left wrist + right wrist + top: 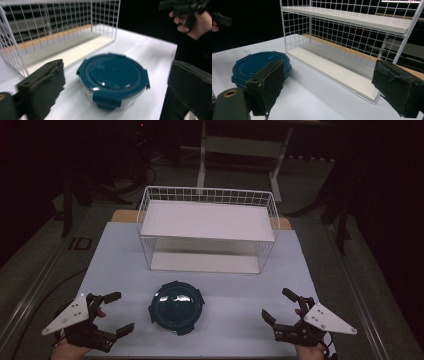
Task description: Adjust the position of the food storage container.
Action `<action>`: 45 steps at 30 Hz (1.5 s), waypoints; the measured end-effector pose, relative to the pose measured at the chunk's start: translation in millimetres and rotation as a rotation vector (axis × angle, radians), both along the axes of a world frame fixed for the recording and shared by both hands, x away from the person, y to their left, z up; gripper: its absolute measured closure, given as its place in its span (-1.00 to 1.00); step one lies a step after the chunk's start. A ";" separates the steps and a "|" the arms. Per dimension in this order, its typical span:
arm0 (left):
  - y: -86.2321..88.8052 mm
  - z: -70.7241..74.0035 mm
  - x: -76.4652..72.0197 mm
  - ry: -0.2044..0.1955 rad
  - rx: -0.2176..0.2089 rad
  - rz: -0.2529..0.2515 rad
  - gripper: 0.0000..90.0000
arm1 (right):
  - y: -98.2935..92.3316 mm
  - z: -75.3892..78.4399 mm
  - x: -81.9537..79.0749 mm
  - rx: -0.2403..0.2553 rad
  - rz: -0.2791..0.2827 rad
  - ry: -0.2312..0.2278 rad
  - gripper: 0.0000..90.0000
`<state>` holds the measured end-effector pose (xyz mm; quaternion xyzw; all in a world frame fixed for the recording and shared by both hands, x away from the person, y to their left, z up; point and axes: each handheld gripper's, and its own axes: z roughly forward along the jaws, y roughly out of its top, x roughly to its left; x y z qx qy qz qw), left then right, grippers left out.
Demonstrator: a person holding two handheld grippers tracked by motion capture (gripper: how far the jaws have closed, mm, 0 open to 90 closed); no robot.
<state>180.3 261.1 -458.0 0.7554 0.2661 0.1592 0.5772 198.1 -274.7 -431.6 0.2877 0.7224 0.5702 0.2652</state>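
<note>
A round container with a dark teal clip-on lid [176, 306] sits on the white table near the front, midway between my hands. In the left gripper view the container [113, 77] lies ahead between my wide-apart jaws; in the right gripper view the container [259, 66] is partly behind my left jaw. My left gripper [116, 312] stands open at the front left, a short way left of the container. At the front right my right gripper [278, 304] is open too, farther from the container. Neither holds anything.
A white wire rack with two white shelves [207, 227] stands behind the container, across the table's middle. The table top [235, 285] ends close to my hands at the front. Beyond the table the floor is dark, with a white stand [240, 147] at the back.
</note>
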 end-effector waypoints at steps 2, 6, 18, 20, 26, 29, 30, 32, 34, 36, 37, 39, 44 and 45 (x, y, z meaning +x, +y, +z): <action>0.2 -3.8 2.5 0.031 0.030 -0.018 -0.88 | 0.9 -0.4 -0.3 -0.002 0.000 0.001 -0.76; 1.8 -13.9 7.8 0.096 0.092 -0.041 -0.65 | 1.0 -0.9 -1.0 0.005 -0.001 0.004 -0.76; -8.3 -45.4 20.7 0.294 0.256 -0.064 0.54 | 1.0 -4.1 -0.8 0.011 0.002 0.024 -0.76; -12.7 -47.8 22.5 0.312 0.291 -0.065 0.75 | 0.8 -4.7 -0.2 0.012 0.003 0.025 -0.76; -29.3 -49.4 23.4 0.327 0.315 -0.134 0.99 | 0.2 -5.5 -0.1 0.010 0.001 0.030 -0.76; -37.6 -49.0 25.2 0.331 0.311 -0.156 0.99 | 0.5 -5.9 0.2 0.010 0.004 0.031 -0.76; -40.4 -48.6 25.6 0.327 0.312 -0.158 0.99 | 0.5 -5.9 0.1 0.007 0.004 0.031 -0.76; -44.9 -48.3 26.6 0.334 0.305 -0.174 0.99 | 0.4 -6.0 0.1 0.009 0.003 0.031 -0.76; -48.4 -47.5 26.0 0.335 0.296 -0.172 0.99 | -0.3 -6.0 0.1 0.010 0.003 0.032 -0.76; -51.0 -46.6 25.8 0.329 0.308 -0.166 0.99 | -1.3 -6.3 0.2 0.011 0.000 0.031 -0.76; -52.6 -46.3 25.8 0.327 0.315 -0.162 0.99 | -1.6 -6.4 0.4 0.012 0.001 0.034 -0.76; -55.1 -46.3 27.5 0.332 0.333 -0.147 0.99 | -1.5 -6.9 1.1 0.013 0.003 0.035 -0.76; -56.7 -48.6 34.0 0.333 0.357 -0.121 0.99 | -1.1 -7.0 0.8 0.011 0.008 0.038 -0.76; -55.9 -48.6 35.5 0.337 0.357 -0.111 0.99 | -1.4 -7.0 0.9 0.011 0.009 0.038 -0.76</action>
